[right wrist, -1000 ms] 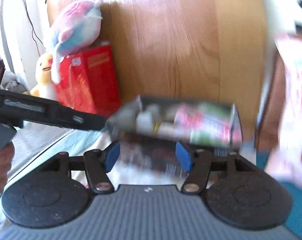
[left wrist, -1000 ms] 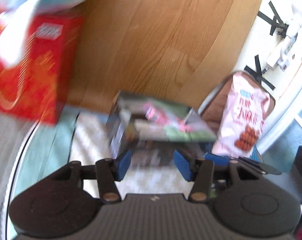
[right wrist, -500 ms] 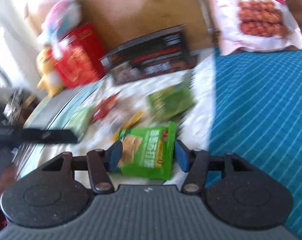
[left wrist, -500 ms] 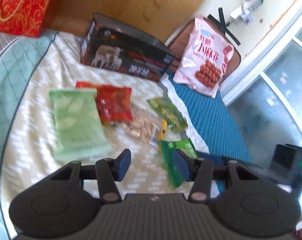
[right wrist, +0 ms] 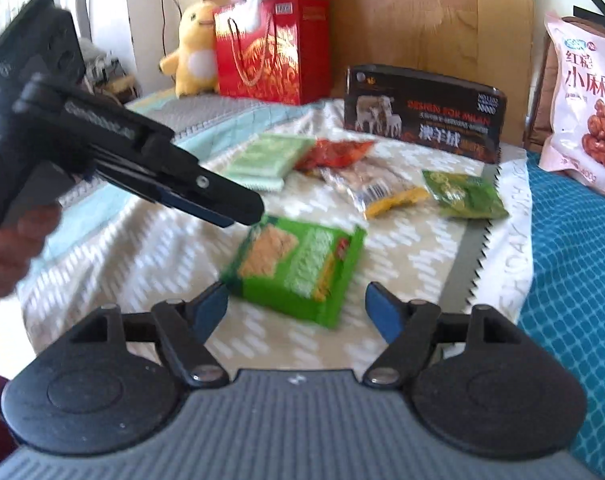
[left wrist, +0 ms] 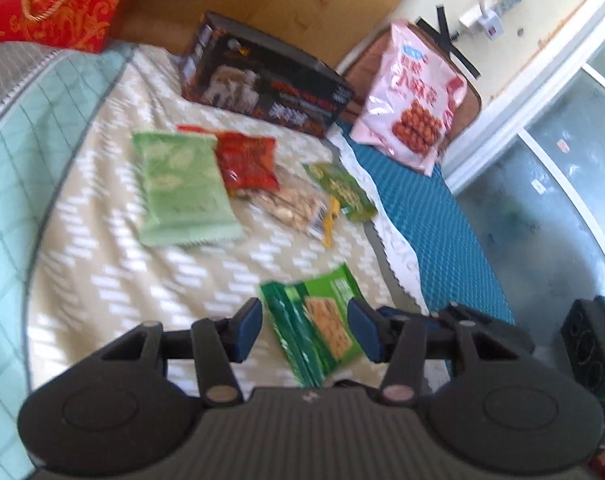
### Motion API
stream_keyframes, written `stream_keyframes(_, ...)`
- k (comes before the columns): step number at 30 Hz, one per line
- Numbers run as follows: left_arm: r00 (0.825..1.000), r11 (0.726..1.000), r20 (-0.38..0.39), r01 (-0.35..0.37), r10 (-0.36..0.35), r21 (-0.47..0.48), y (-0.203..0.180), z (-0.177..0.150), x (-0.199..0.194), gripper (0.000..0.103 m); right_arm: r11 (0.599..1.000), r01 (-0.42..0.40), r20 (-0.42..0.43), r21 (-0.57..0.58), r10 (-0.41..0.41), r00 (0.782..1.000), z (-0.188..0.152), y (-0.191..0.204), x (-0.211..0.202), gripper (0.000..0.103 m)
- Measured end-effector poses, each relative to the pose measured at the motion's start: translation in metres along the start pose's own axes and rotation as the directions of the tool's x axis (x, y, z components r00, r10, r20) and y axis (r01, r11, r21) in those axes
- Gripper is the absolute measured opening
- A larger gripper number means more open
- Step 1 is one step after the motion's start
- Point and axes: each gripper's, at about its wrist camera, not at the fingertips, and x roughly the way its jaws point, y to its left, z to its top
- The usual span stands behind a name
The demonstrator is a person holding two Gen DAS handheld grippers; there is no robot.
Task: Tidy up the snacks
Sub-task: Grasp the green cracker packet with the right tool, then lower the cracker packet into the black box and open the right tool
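A green cracker packet [left wrist: 322,332] [right wrist: 298,268] lies flat on the beige patterned blanket [left wrist: 102,280]. My left gripper [left wrist: 304,334] hovers over it, jaws open, a pad on either side and a gap at the left pad. In the right wrist view the left gripper [right wrist: 238,210] reaches in from the left over the packet's far corner. My right gripper [right wrist: 296,314] sits just short of the packet's near edge, jaws opening and nothing pressed between them. A black box [left wrist: 262,84] [right wrist: 422,112] stands at the wooden headboard.
Beyond lie a pale green packet [left wrist: 182,188], a red packet [left wrist: 246,160], a clear nut packet [left wrist: 290,208] and a small dark green packet [left wrist: 342,192]. A pink snack bag [right wrist: 582,104] leans at the right over a blue mat [right wrist: 574,264]. Red gift bag [right wrist: 270,48] and plush toys back left.
A second ago both grippers had the black box between their pads; it now stands at the headboard. Both grippers have drawn back to the green cracker packet, and the right jaws have widened.
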Motion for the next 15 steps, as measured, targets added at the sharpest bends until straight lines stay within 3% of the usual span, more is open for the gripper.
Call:
stream_keyframes(3,1.000,1.000,-0.020,-0.007,0.007,0.011,-0.005,-0.003,0.013,0.045,0.999,0.012,0.014,-0.039,-0.011,1.000,-0.003,0.006,0.005,0.073)
stream_keyframes(7,0.999,0.998,-0.005,-0.041,0.042,0.041,-0.013,-0.003,0.018,0.037,0.997,0.015,0.033,-0.078,-0.012,0.999,0.000,0.017,0.004,0.048)
stream_keyframes(11,0.999,0.998,0.029,-0.046,0.045,0.046,-0.016,0.013,0.011,0.037,0.995,0.036,0.075,-0.096,-0.028,0.997,0.014,0.015,0.004,0.047)
stream_keyframes(15,0.994,0.996,0.101,-0.050,0.041,0.079,-0.022,0.050,0.002,0.037,0.997,0.030,0.149,-0.066,-0.020,0.989,0.049,-0.003,0.008,0.047)
